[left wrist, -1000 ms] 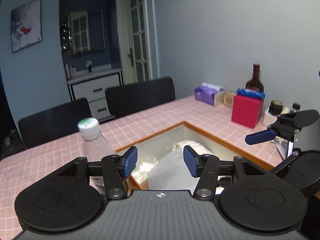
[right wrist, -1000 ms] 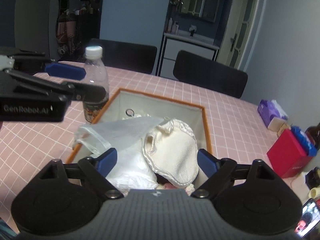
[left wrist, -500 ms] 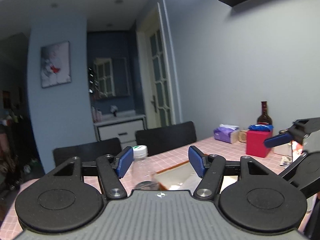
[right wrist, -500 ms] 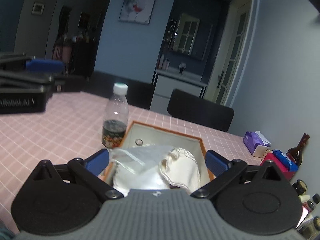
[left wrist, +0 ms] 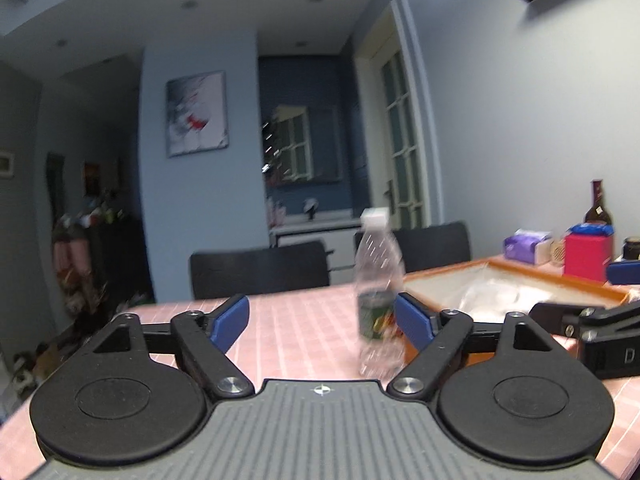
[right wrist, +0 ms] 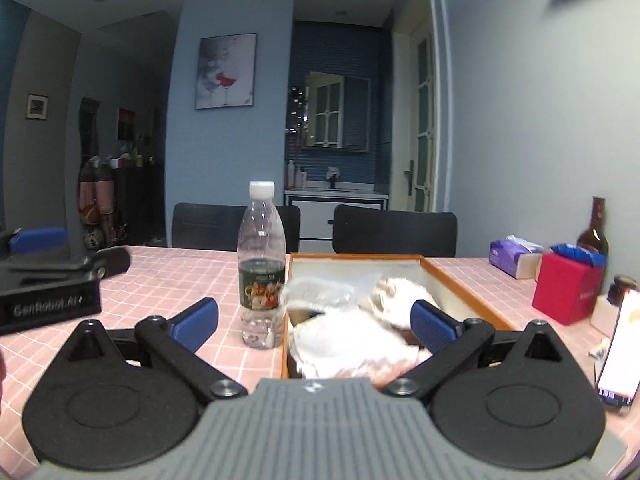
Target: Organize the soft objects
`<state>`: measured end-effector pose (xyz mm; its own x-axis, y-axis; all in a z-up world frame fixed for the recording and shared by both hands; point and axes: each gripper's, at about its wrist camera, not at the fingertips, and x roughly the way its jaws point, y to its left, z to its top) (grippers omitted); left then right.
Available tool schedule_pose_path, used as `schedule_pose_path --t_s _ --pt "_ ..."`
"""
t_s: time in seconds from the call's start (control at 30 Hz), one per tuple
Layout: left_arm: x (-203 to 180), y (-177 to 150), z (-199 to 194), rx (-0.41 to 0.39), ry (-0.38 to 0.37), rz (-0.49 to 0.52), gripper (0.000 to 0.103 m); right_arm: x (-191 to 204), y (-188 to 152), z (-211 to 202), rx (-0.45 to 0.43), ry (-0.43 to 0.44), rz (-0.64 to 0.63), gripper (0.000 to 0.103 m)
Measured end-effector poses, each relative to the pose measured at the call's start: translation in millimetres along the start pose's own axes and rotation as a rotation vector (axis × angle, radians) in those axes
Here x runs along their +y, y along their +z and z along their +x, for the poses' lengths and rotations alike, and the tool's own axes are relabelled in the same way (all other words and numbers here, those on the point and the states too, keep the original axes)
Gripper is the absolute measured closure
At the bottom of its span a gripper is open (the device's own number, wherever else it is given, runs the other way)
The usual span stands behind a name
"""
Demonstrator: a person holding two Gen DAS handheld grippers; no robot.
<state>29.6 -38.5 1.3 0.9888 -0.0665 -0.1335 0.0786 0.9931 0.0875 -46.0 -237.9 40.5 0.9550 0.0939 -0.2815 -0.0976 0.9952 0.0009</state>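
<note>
An orange-rimmed storage box [right wrist: 466, 285] sits on the pink tiled table [right wrist: 160, 280]. Inside lie a cream soft cloth [right wrist: 396, 294] and a clear plastic bag [right wrist: 320, 292] over white fabric [right wrist: 344, 344]. The box also shows in the left wrist view [left wrist: 560, 280]. My right gripper [right wrist: 314, 322] is open and empty, low at the box's near end. My left gripper [left wrist: 322, 320] is open and empty, left of the box, above the table. The left gripper also appears at the left of the right wrist view [right wrist: 52, 280].
A clear water bottle [right wrist: 261, 264] stands against the box's left side; it also shows in the left wrist view [left wrist: 378, 292]. A red box [right wrist: 566, 292], purple tissue pack [right wrist: 514, 256], dark bottle [right wrist: 594, 228] and a phone [right wrist: 618, 356] are at the right. Black chairs [right wrist: 394, 228] stand behind the table.
Both grippers have drawn back from over the box and levelled out, so the views now look across the table. Both stay open and empty.
</note>
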Motion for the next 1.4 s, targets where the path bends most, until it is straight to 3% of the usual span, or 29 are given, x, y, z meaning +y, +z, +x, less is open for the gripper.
schedule_pose_path --t_s 0.17,0.4,1.4 --pt "9.8 -24.6 -7.7 0.04 0.067 -0.033 0.001 14.5 -28.8 4.8 0.007 -0.053 -0.024 0.003" --pt "19.9 -34.2 -15.8 0.087 0.067 -0.021 0.001 16.6 -48.8 9.2 0.09 -0.05 0.0 0.003" --pt "18.8 -41.0 -17.3 0.115 0.046 -0.029 0.001 12.5 -53.7 11.3 0.124 -0.057 0.029 0.003"
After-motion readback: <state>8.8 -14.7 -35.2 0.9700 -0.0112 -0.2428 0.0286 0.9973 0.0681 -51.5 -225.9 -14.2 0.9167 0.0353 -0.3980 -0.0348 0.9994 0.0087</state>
